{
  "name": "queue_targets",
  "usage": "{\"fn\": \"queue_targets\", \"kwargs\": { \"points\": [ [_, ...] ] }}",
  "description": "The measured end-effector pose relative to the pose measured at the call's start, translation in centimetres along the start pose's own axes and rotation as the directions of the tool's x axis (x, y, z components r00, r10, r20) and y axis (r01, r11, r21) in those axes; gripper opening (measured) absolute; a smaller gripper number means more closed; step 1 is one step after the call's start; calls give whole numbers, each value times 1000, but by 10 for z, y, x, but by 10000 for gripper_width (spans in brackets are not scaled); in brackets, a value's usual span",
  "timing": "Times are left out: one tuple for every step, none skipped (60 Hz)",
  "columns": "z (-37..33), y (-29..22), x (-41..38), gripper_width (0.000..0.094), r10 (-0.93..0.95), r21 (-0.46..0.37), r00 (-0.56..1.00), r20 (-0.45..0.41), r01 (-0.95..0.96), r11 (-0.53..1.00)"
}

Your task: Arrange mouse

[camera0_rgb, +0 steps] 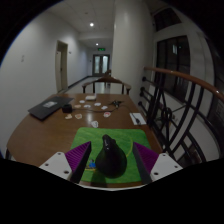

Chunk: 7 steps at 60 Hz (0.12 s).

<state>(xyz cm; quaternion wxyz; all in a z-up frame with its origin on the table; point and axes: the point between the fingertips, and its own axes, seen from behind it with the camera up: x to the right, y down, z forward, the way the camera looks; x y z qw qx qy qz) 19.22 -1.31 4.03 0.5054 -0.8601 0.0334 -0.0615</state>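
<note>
A black mouse (110, 160) lies on a green mat (150, 136) at the near edge of a round wooden table (38, 135). Its narrow end points away from me. My gripper (111, 152) is low over the mat, with the mouse standing between the two fingers. The purple pads (80, 160) flank it. The left pad is close against the mouse's side, and a strip of green shows between the mouse and the right pad. The gripper is open.
A dark flat laptop-like thing (45, 108) lies at the table's left. Small loose items (95, 103) and a white object (137, 118) lie beyond the mat. A chair (106, 84) stands at the far side, and a black railing (178, 100) runs along the right.
</note>
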Motion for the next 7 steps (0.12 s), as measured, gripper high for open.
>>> {"fn": "queue_targets", "kwargs": {
  "points": [
    [-7,-2,1,854,2,13,1000,1,-2,1000],
    [-15,-3,1,852,3,26,1000,4,-3,1000],
    [-23,-4,2,854,4,37,1000,8,-5,999],
    [-31,-5,2,849,6,48,1000,14,-6,999],
    [-35,-4,2,851,7,60,1000,20,-8,998],
    [-45,-4,3,852,8,67,1000,29,-10,998],
    [-53,-2,3,852,9,72,999,37,-12,997]
  ]
}}
